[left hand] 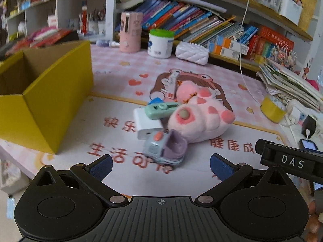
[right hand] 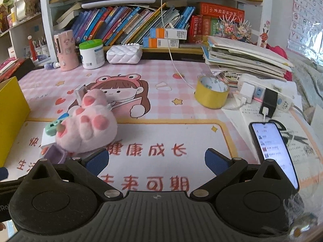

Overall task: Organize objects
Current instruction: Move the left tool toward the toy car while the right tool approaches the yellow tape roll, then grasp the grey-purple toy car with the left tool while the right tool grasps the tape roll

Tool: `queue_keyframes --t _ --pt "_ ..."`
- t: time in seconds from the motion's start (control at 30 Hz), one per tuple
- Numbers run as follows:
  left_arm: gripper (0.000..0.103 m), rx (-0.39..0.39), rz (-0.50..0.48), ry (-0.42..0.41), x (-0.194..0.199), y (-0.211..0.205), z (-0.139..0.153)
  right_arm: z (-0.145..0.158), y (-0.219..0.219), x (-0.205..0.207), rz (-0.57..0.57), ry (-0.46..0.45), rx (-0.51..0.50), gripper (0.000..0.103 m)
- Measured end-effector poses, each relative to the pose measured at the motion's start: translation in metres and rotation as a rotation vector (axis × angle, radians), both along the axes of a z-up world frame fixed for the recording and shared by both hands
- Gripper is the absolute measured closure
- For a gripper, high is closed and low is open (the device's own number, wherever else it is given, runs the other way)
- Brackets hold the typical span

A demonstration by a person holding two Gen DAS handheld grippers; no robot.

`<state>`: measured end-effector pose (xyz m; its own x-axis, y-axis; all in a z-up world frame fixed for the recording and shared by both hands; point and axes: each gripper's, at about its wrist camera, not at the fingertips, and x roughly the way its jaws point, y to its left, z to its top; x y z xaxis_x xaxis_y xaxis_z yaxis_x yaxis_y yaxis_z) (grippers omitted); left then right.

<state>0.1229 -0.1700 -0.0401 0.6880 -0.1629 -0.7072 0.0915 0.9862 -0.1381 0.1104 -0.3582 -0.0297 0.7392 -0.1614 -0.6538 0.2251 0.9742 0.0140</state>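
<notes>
Two grippers we held spread, gripping nothing: our left gripper (left hand: 161, 166) sat just short of the small grey-blue and purple toy truck (left hand: 164, 148), centred ahead between its fingers; our right gripper (right hand: 156, 159) had the pink plush paw (right hand: 90, 127) ahead-left.

yellow box (right hand: 10, 119) cut off by left edge; blue item (left hand: 155, 101) mostly hidden behind plush paw (left hand: 198, 117).

Pink plush paw (left hand: 199, 117), toy truck (left hand: 164, 150), white charger (left hand: 146, 124) heaped beside yellow box (left hand: 50, 100).
</notes>
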Motion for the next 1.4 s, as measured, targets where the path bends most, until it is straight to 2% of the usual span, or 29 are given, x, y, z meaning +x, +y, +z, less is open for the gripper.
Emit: queue_keyframes --t 0.23,0.37,0.43,0.53,0.57,0.73,0.87,0.97,1.03,1.13,1.27,1.4 --pt "0.006 0.057 0.036 0.05 0.023 -0.015 -0.016 -0.003 -0.021 0.014 0.024 0.006 0.013 0.001" --pt "0.011 0.082 0.043 0.048 0.035 -0.02 -0.023 -0.004 -0.033 0.021 0.016 0.01 0.015 0.001" --pt "0.016 0.106 0.041 0.052 0.04 -0.023 -0.027 -0.007 -0.037 0.025 0.015 0.017 0.017 0.001" --pt "0.031 0.125 0.035 0.072 0.046 -0.026 -0.032 -0.009 -0.041 0.029 0.02 0.024 0.021 0.001" --pt "0.039 0.118 0.026 0.074 0.047 -0.027 -0.033 -0.009 -0.043 0.031 0.021 0.025 0.022 0.001" --pt "0.04 0.152 0.027 0.062 0.049 -0.031 -0.031 -0.01 -0.049 0.041 0.033 0.02 0.021 0.001" --pt "0.041 0.136 0.053 0.042 0.047 -0.023 -0.022 -0.009 -0.057 0.058 0.051 -0.013 -0.029 0.003" --pt "0.041 0.106 0.065 0.033 0.044 -0.016 -0.017 -0.01 -0.071 0.078 0.011 -0.036 -0.067 0.018" --pt "0.041 0.083 0.072 0.026 0.041 -0.011 -0.014 -0.011 -0.083 0.095 -0.002 -0.033 -0.082 0.035" --pt "0.041 0.072 0.088 0.01 0.038 -0.005 -0.009 -0.014 -0.096 0.12 0.009 -0.031 -0.143 0.048" --pt "0.04 0.053 0.106 0.008 0.033 0.002 -0.007 -0.019 -0.109 0.15 0.066 -0.003 -0.192 0.055" --pt "0.04 0.046 0.104 0.0 0.029 0.005 -0.005 -0.03 -0.114 0.175 0.123 0.074 -0.27 0.066"
